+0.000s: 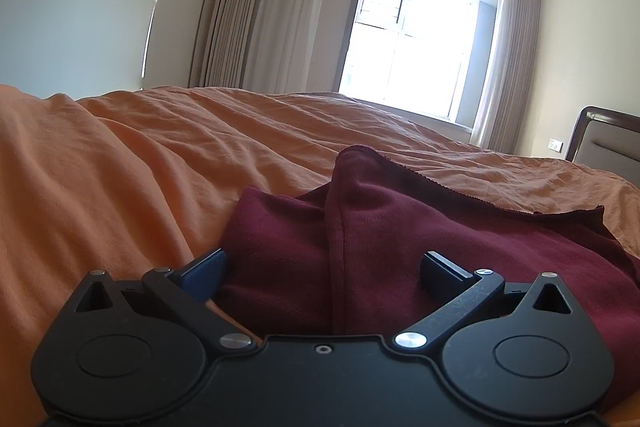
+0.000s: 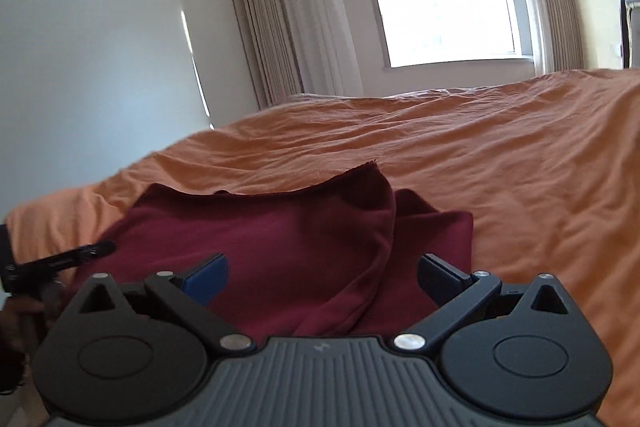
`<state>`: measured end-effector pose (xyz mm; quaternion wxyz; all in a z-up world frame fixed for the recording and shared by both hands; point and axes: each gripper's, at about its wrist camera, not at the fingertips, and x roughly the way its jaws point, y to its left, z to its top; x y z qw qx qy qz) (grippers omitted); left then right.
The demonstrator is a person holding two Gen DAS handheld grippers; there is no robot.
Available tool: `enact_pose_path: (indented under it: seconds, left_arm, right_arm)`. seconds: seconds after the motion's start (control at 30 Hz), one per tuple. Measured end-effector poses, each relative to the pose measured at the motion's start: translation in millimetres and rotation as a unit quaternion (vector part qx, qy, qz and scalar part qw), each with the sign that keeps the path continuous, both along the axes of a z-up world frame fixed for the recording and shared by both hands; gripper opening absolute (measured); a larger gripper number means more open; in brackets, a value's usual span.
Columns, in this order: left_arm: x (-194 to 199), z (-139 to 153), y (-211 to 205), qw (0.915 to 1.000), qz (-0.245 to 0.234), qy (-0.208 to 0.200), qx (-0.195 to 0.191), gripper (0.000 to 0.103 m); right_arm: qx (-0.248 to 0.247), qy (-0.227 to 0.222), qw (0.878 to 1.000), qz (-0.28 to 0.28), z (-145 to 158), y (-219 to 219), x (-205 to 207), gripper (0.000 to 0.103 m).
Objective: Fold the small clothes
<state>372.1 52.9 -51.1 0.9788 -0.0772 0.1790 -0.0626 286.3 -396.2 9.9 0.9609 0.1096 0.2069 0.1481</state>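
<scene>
A small dark red garment (image 1: 380, 227) lies bunched on an orange bed cover (image 1: 140, 167). My left gripper (image 1: 324, 271) is open, its fingers set wide on either side of the garment's near-left edge, with cloth lying between them. In the right wrist view the same garment (image 2: 280, 227) lies in loose folds. My right gripper (image 2: 324, 275) is open too, its fingers wide apart at the garment's near-right edge. The other gripper's dark tip (image 2: 80, 253) shows at the far left.
The orange cover (image 2: 500, 167) spreads wrinkled on all sides of the garment. A window (image 1: 412, 43) with curtains stands beyond the bed. A headboard (image 1: 608, 139) is at the right.
</scene>
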Motion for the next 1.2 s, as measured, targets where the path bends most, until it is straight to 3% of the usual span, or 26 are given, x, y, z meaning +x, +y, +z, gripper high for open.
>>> enact_pose_path:
  seconds: [0.1,0.17,0.23,0.27,0.33,0.4,0.63,0.87,1.07,1.2]
  left_arm:
    - [0.1,-0.5,0.4,1.0000,0.000,-0.003,-0.001,0.103]
    - [0.8,-0.3,0.3,1.0000,0.000,-0.002,-0.001,0.103]
    - [0.0,1.3,1.7,1.0000,-0.002,-0.001,-0.005,0.103]
    - [0.2,2.4,2.9,1.0000,-0.003,0.000,-0.009,0.102]
    - [3.4,7.2,8.3,0.9996,-0.006,0.012,-0.024,0.102]
    - [4.0,13.0,13.5,0.9989,-0.002,0.017,-0.045,0.102]
    - [-16.6,37.2,24.8,0.9937,0.040,0.032,-0.100,0.102]
    - [-59.7,52.6,12.7,0.9966,0.040,0.045,-0.056,0.102]
    - [-85.9,44.5,3.0,0.9950,0.022,0.078,-0.058,0.102]
    - [-97.6,37.7,-3.3,0.9920,-0.001,0.093,-0.085,0.102]
  right_arm:
    - [-0.011,-0.009,1.000,0.017,-13.5,3.2,-24.5,0.102]
    - [-0.011,-0.013,1.000,0.011,-20.6,4.5,-30.9,0.091]
    - [0.024,-0.012,1.000,-0.004,-26.2,-0.3,-31.3,0.069]
    - [0.045,-0.011,0.999,-0.014,-27.6,-4.9,-31.0,0.062]
    - [0.069,-0.007,0.997,-0.039,-30.1,-11.5,-32.0,0.030]
    - [0.068,-0.008,0.996,-0.054,-32.5,-15.2,-35.9,0.008]
    - [0.106,-0.004,0.991,-0.079,-41.6,-30.9,-56.7,0.008]
    - [0.111,0.009,0.991,-0.078,-55.1,-28.0,-61.5,0.009]
    - [0.065,-0.008,0.993,-0.093,-48.8,-19.1,-70.5,0.038]
    - [0.040,-0.017,0.994,-0.104,-44.3,-13.7,-77.7,0.078]
